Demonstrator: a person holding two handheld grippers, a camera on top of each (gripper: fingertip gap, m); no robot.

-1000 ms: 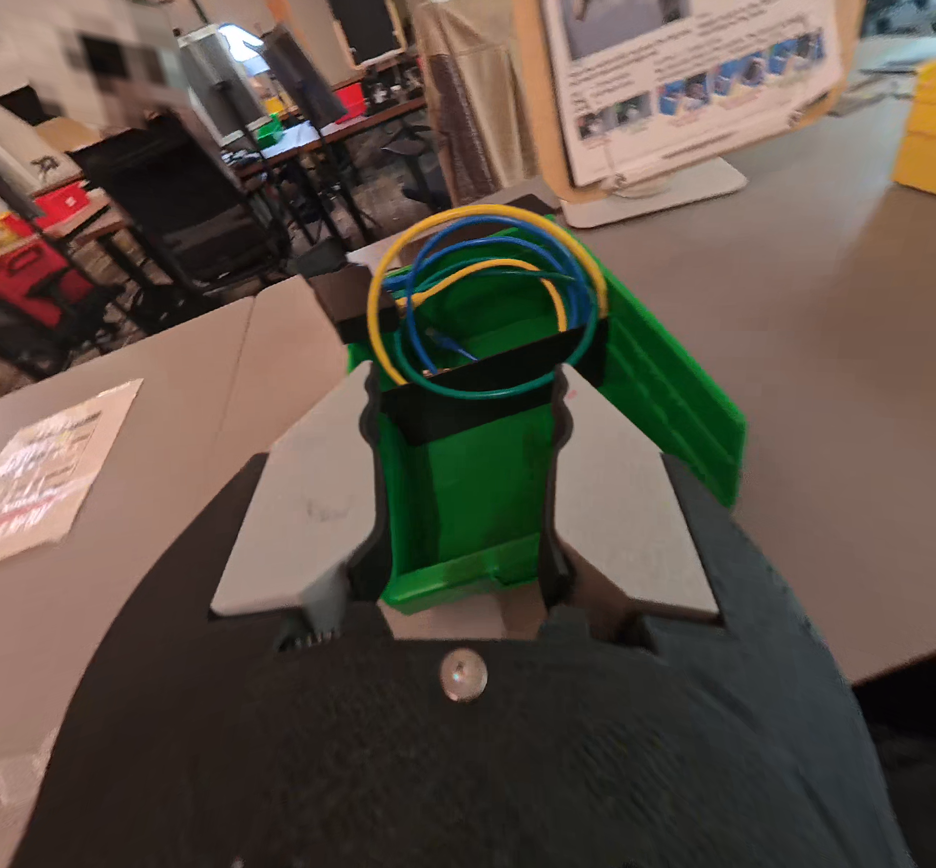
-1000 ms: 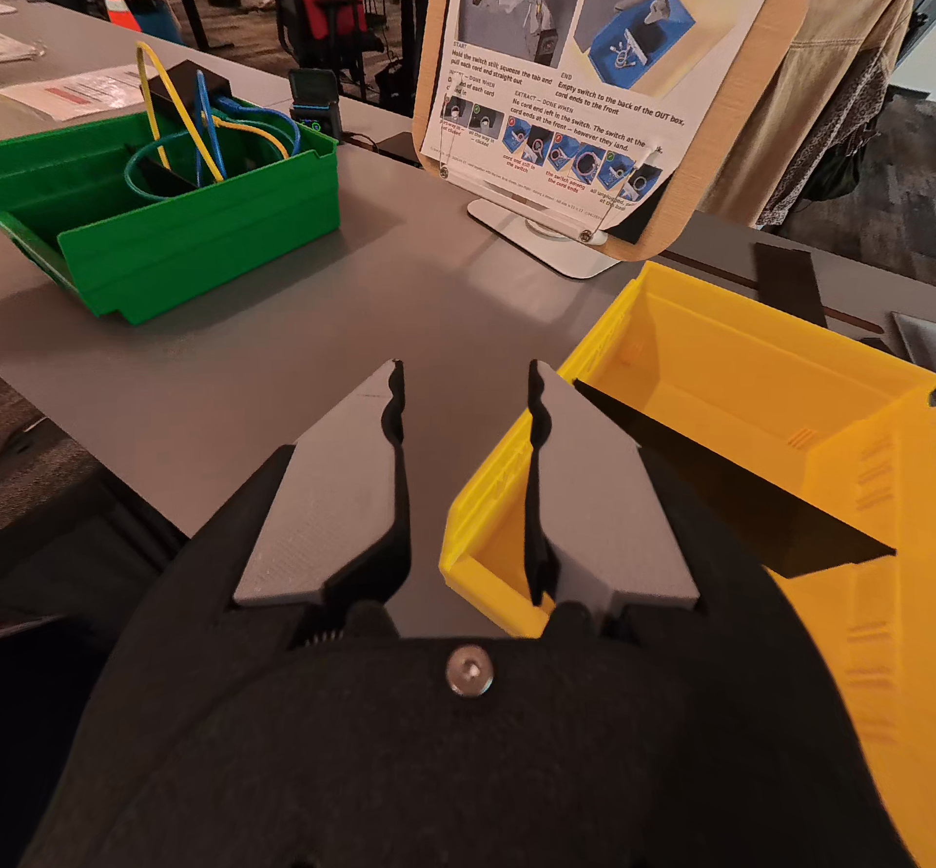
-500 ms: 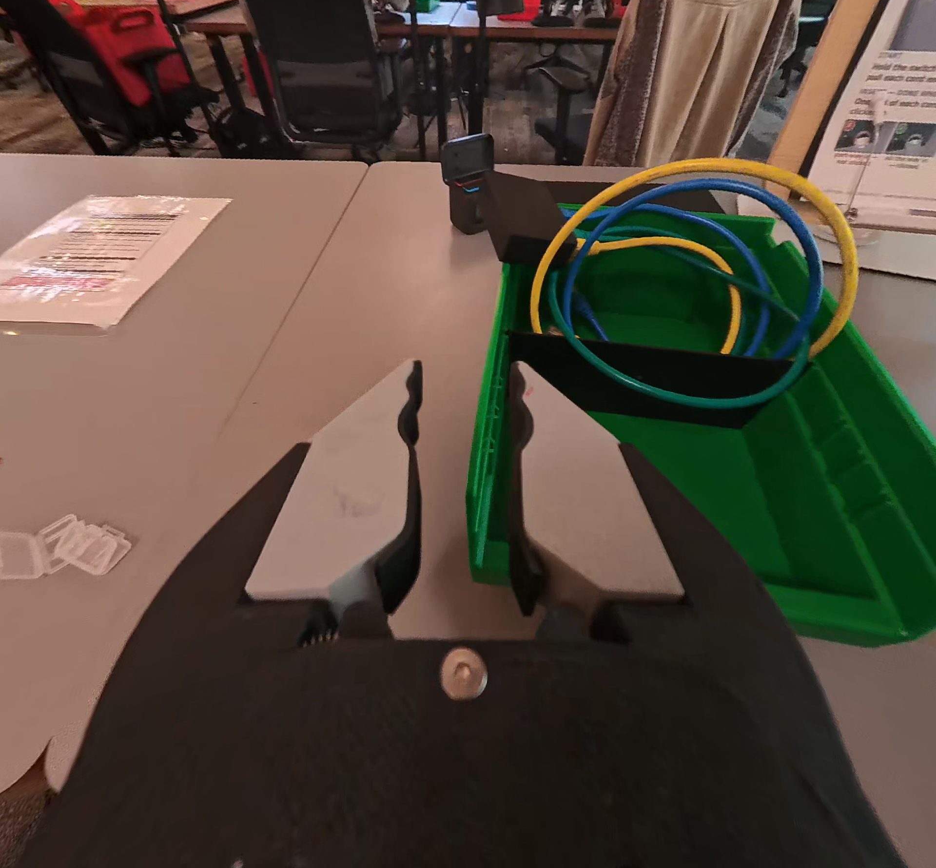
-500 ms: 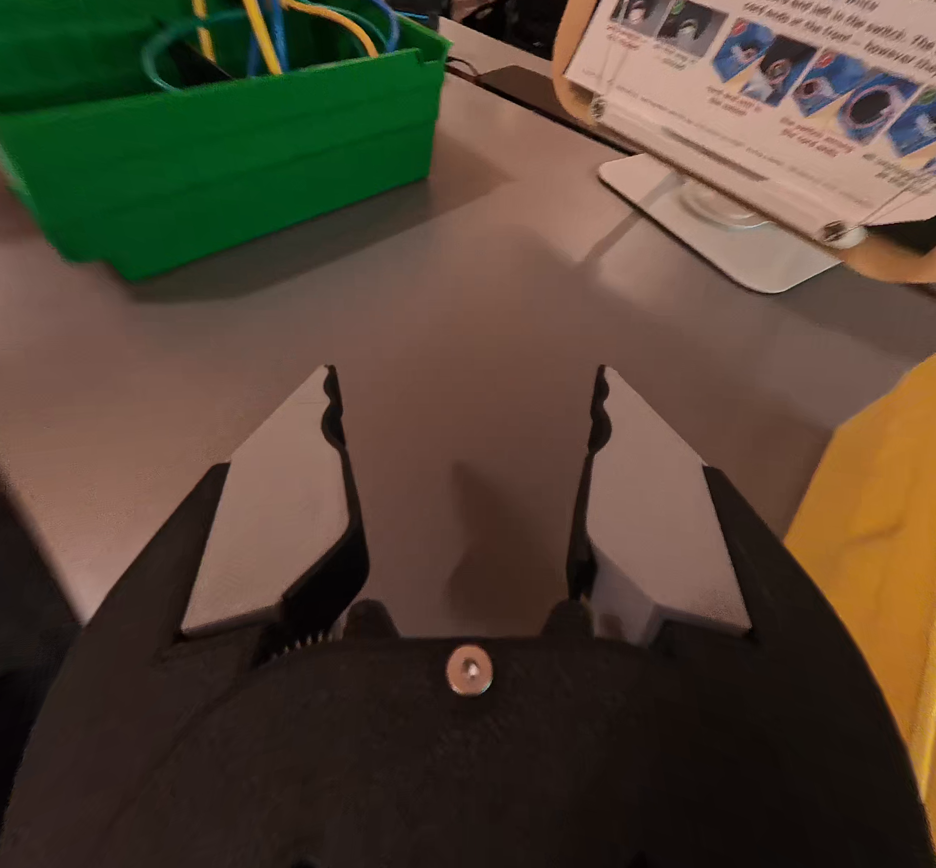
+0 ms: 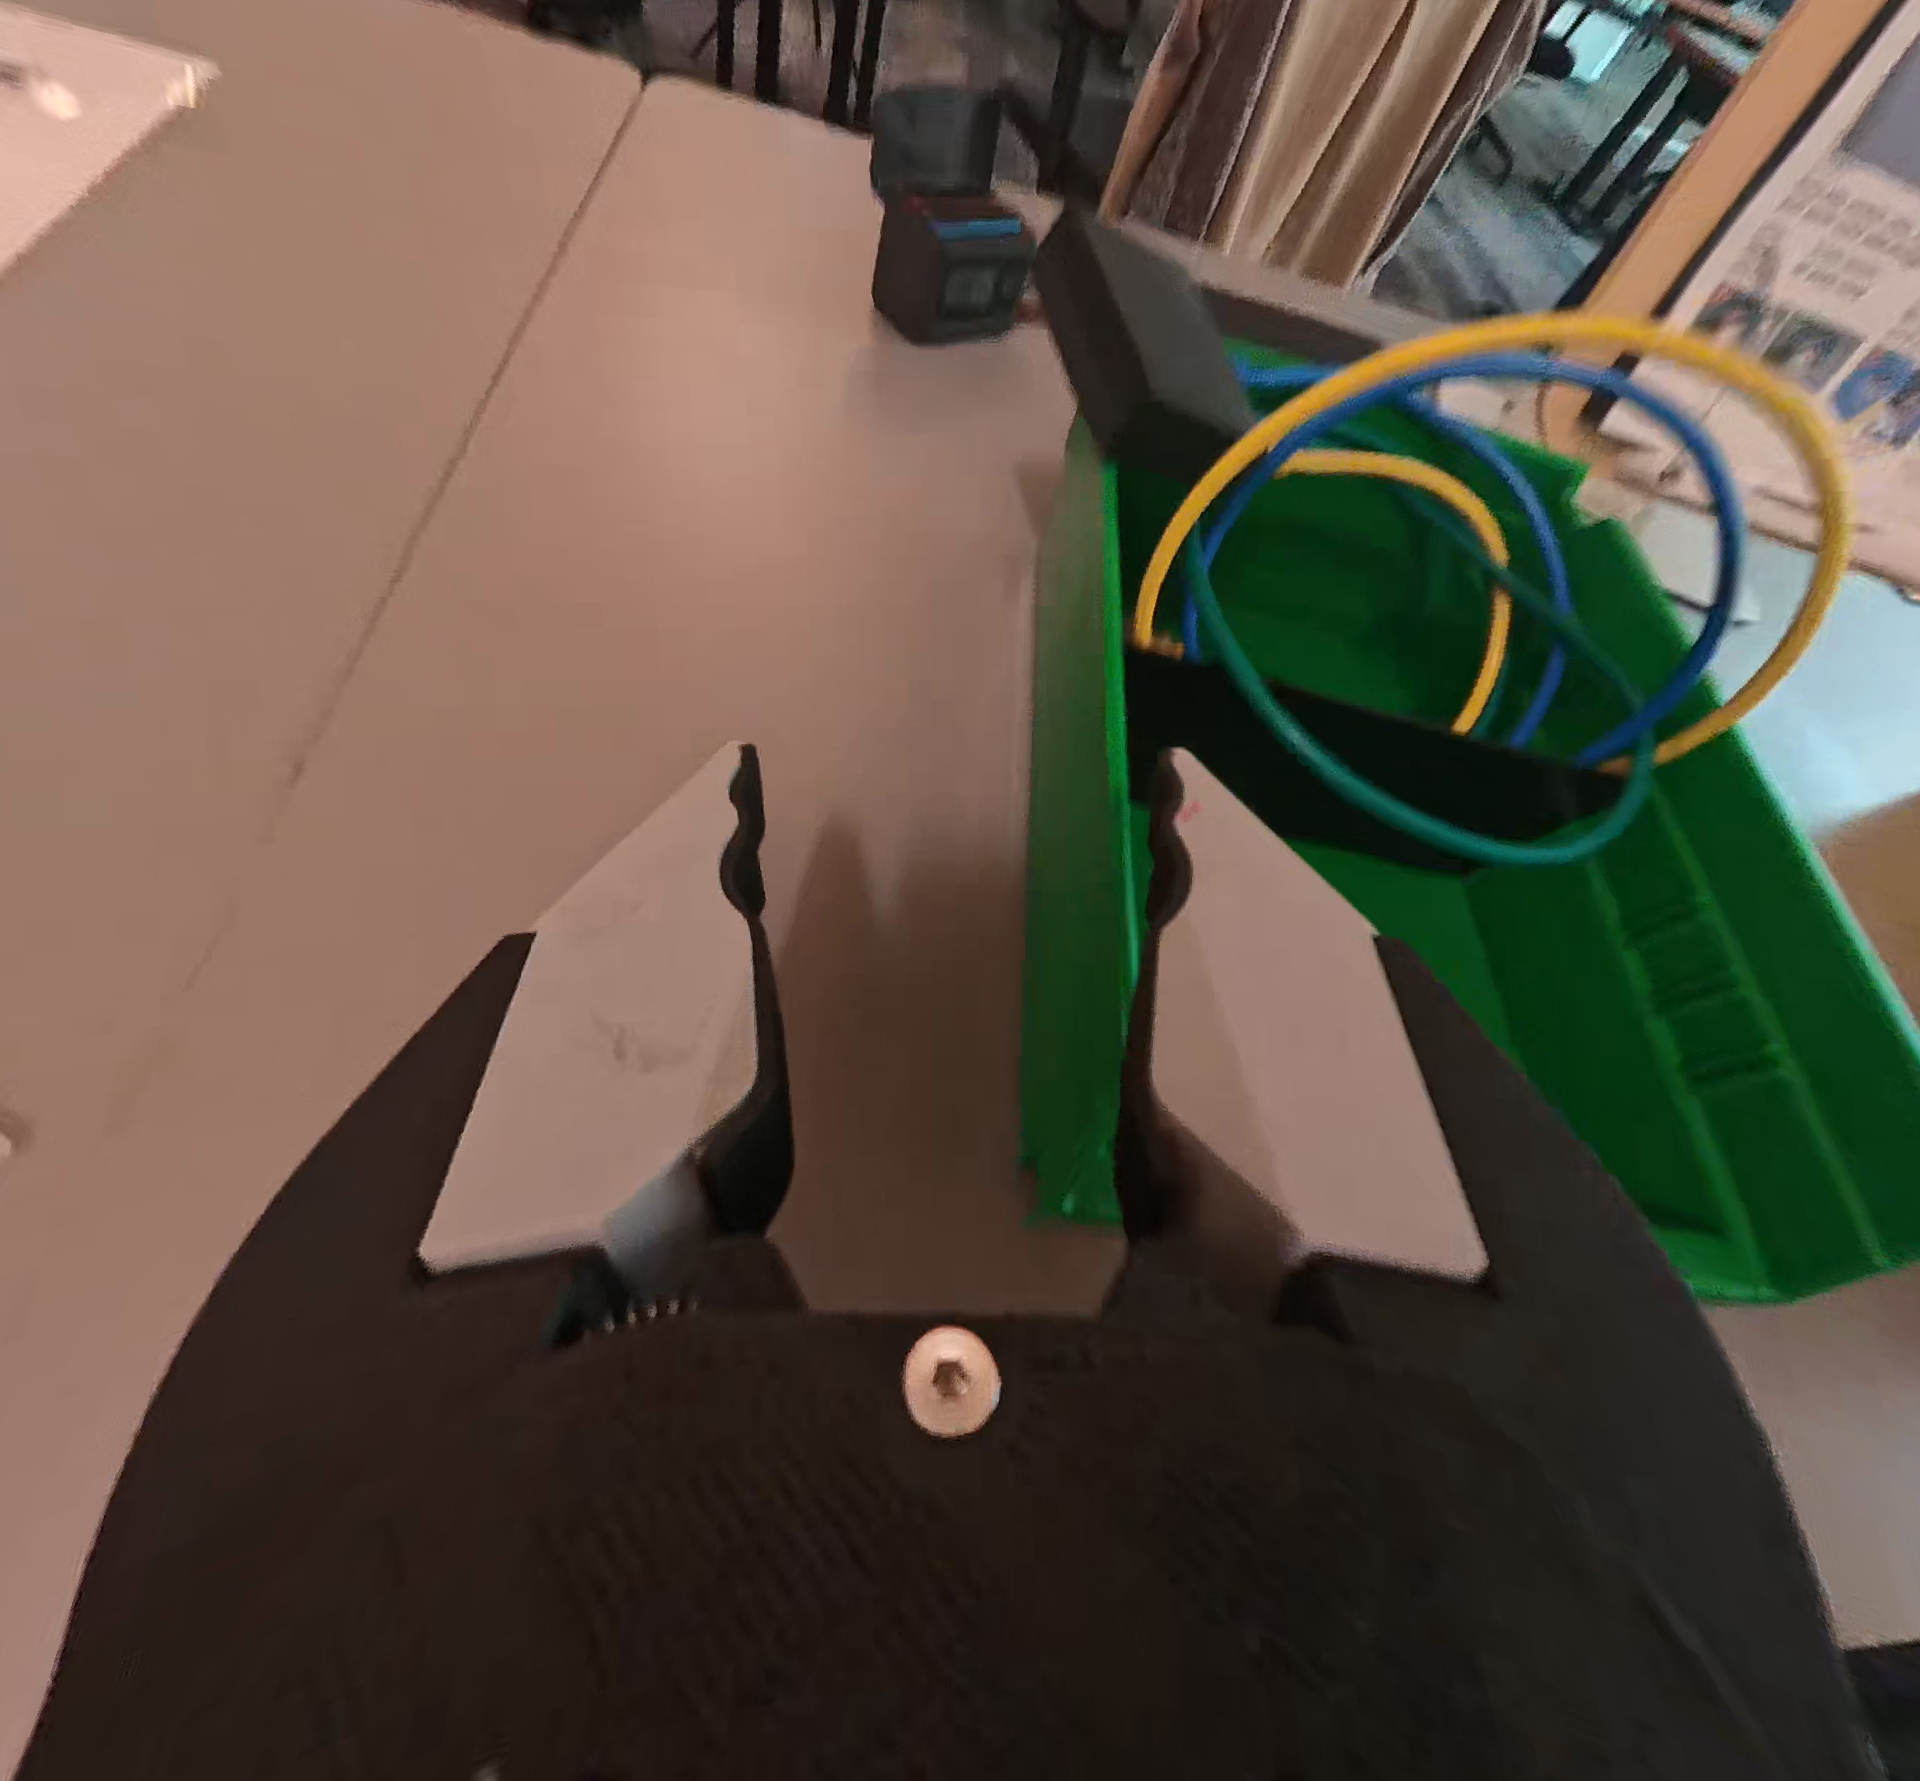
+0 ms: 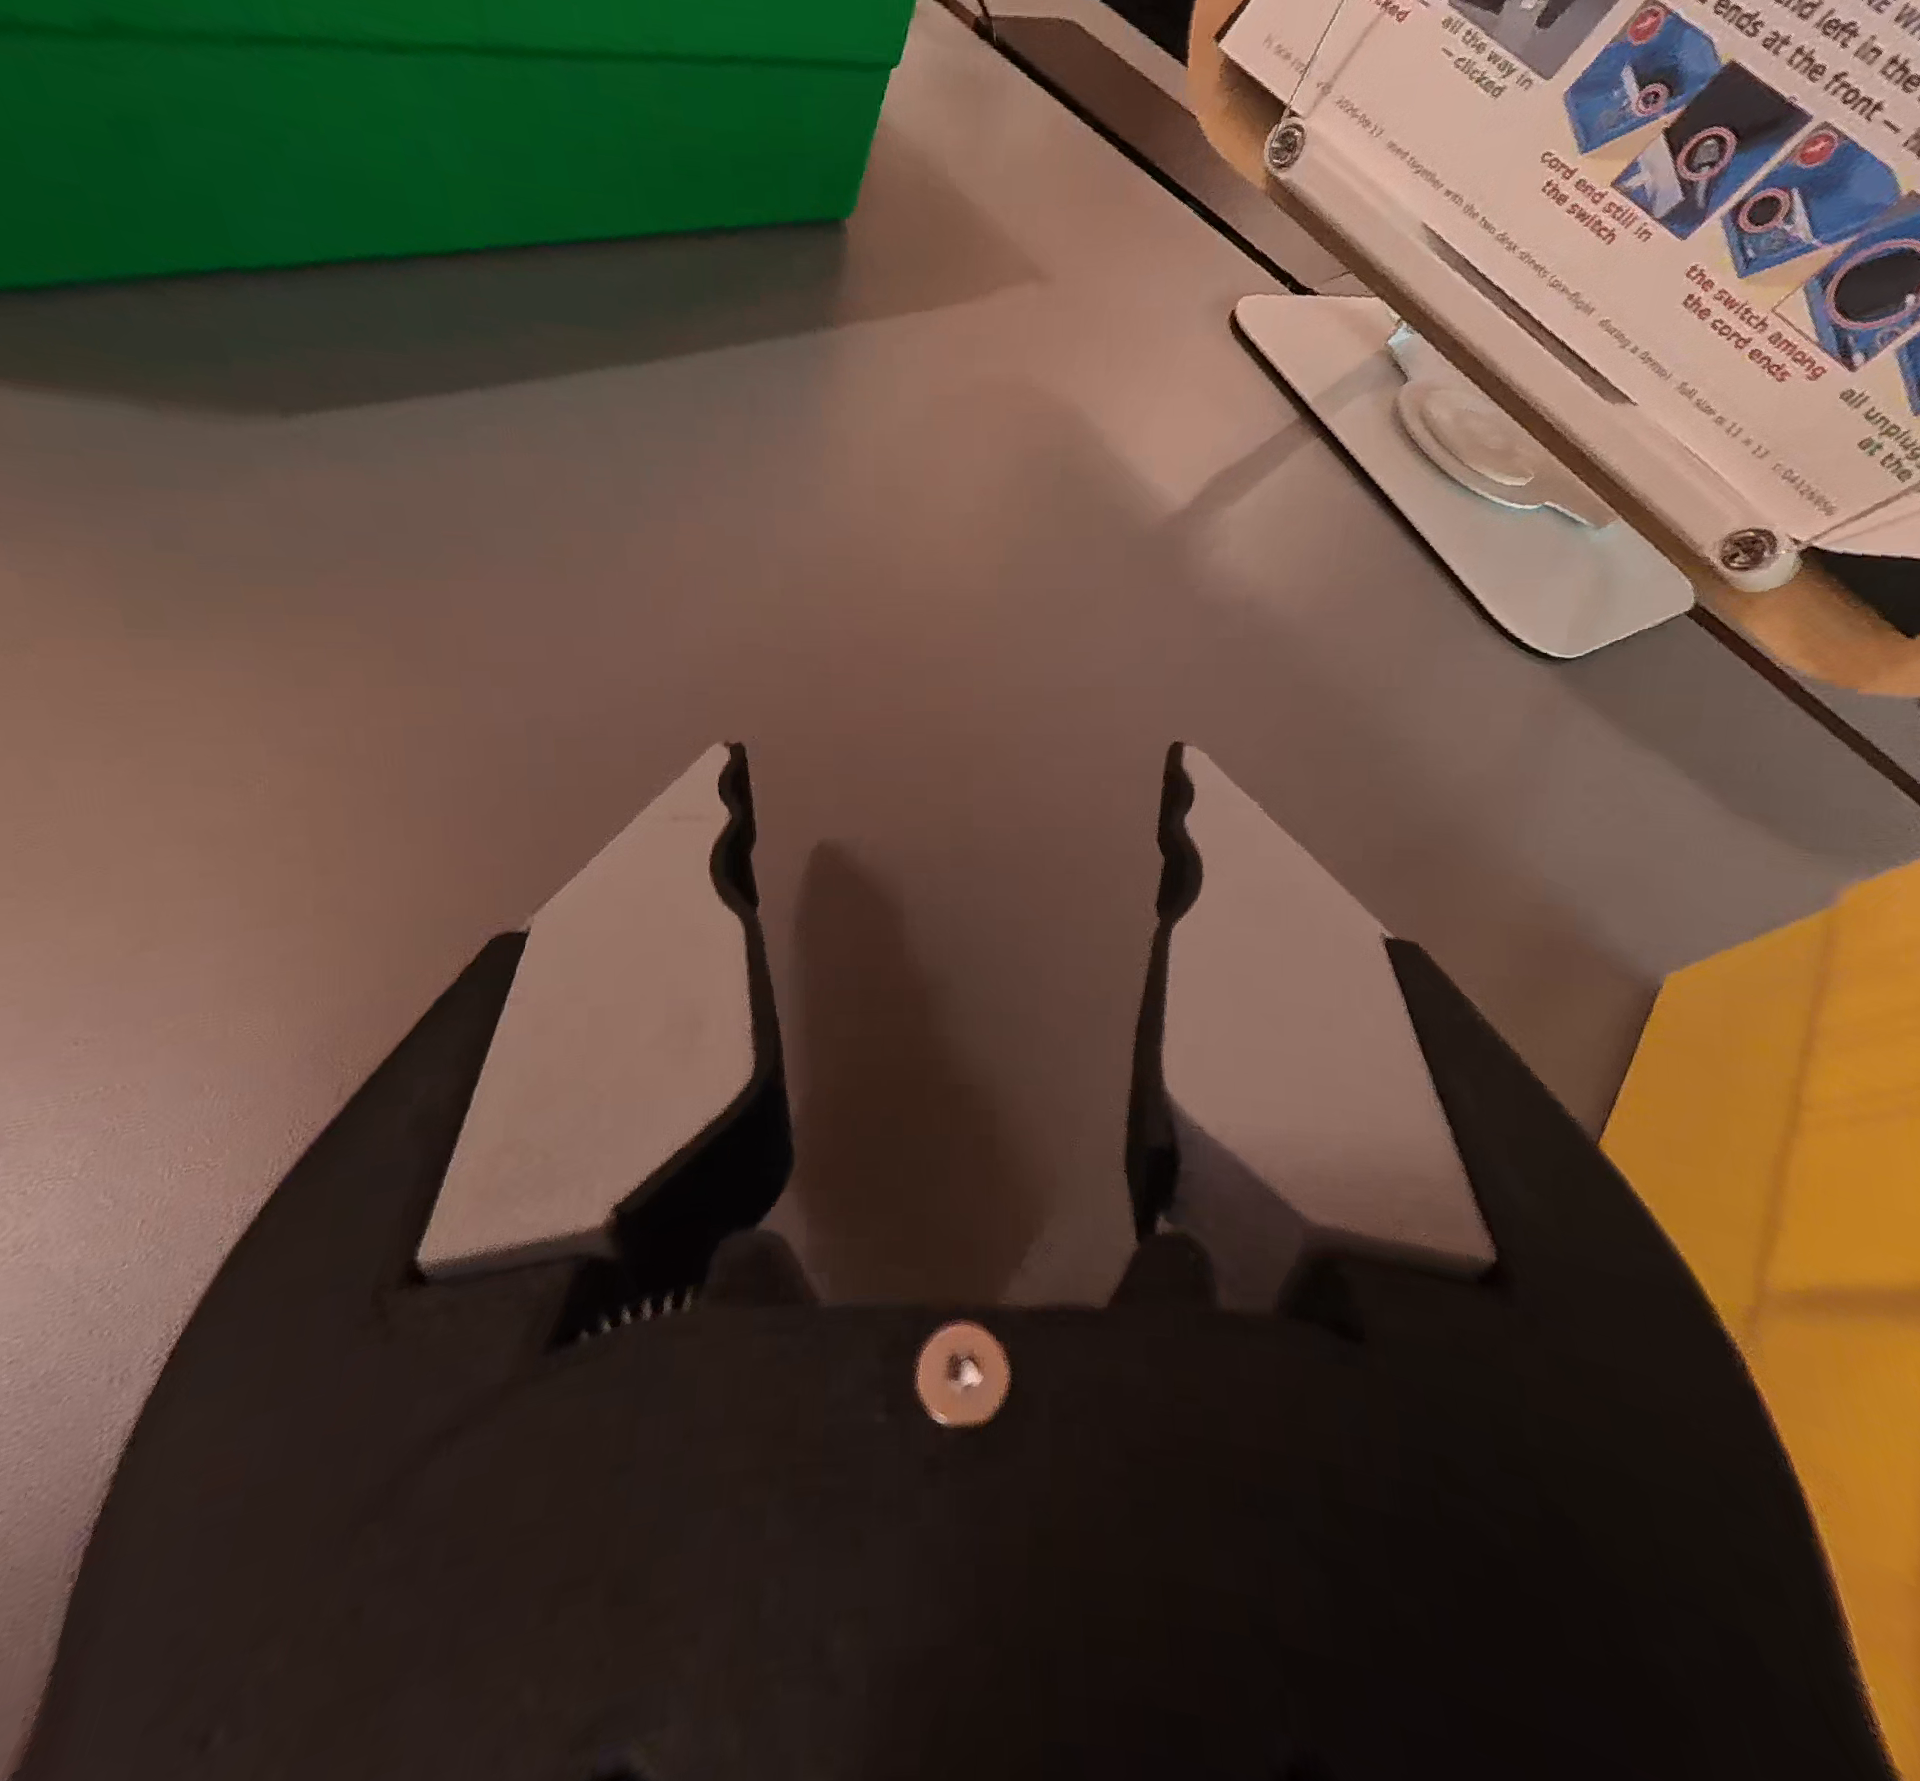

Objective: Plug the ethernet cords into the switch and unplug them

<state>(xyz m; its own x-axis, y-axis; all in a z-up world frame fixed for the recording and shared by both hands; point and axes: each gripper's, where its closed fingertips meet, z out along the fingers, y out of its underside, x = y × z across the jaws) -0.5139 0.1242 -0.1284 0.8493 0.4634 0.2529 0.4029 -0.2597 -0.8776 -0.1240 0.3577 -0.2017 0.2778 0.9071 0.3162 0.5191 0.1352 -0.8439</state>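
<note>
Hovering both claws empty over the surface [image 6: 727, 588], I am lining up for the first grab. I am holding the left claw [image 5: 956, 775] wide apart with nothing between its jaws, and its right finger is sitting just at the near wall of the green bin [image 5: 1070, 900], which I judge is so I can reach over the rim. Looping up out of that bin are the ethernet cords, a yellow cord [image 5: 1766, 443], a blue cord [image 5: 1725, 526] and a teal cord [image 5: 1351, 786], their coils springing above the rim. A black divider [image 5: 1455, 775] is crossing the bin, and a dark box-like thing [image 5: 1132, 329] is perching on the far corner; I cannot tell from this blur whether that is the switch. A small dark device [image 5: 951, 277] is standing on the surface beyond the bin. I am keeping the right claw [image 6: 956, 775] spread and empty too, low over bare surface between the green bin and the yellow bin [image 6: 1787, 1160], likely parked clear so it can come in as the second hand. An instruction board [image 6: 1662, 121] on a stand is facing me, probably for reference
</note>
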